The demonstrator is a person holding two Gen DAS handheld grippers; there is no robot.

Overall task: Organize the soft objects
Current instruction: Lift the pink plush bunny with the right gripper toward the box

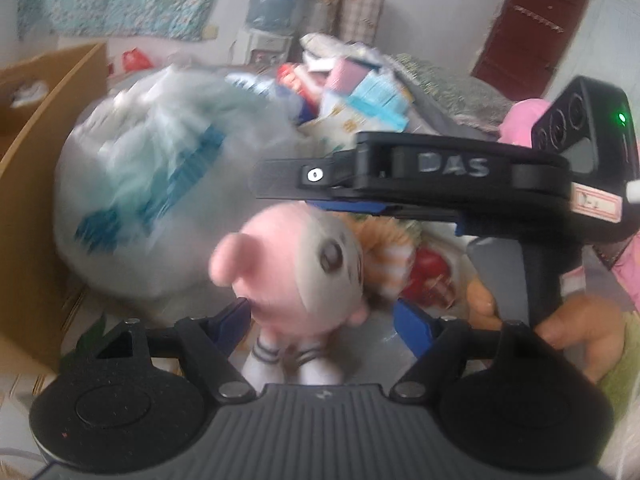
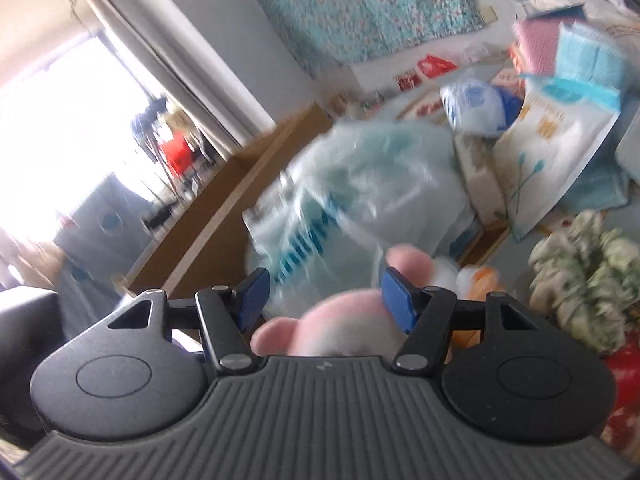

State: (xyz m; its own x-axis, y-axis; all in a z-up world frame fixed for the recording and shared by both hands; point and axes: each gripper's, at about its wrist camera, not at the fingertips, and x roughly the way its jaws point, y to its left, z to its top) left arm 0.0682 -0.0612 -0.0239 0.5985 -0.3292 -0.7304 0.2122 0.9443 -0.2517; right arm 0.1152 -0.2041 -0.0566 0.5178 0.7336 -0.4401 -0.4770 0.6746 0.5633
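Now the doll (image 1: 296, 272) sits mid-frame, upright, long axis vertical, face turned right, legs toward the bottom edge. Both claws clamp it: left gripper (image 1: 320, 320) low on the body, right gripper (image 2: 324, 300) on the head. Carry it level, both claws together, toward the box (image 1: 44, 152) at left.

We were in a lived-in home room; a patterned teal cloth (image 2: 360, 4) hung on the wall; a water dispenser (image 1: 269, 20) stood near a dark red door (image 1: 528, 28); a curtained bright window (image 2: 60, 136) and heaped household bags (image 1: 160, 176) surrounded us.
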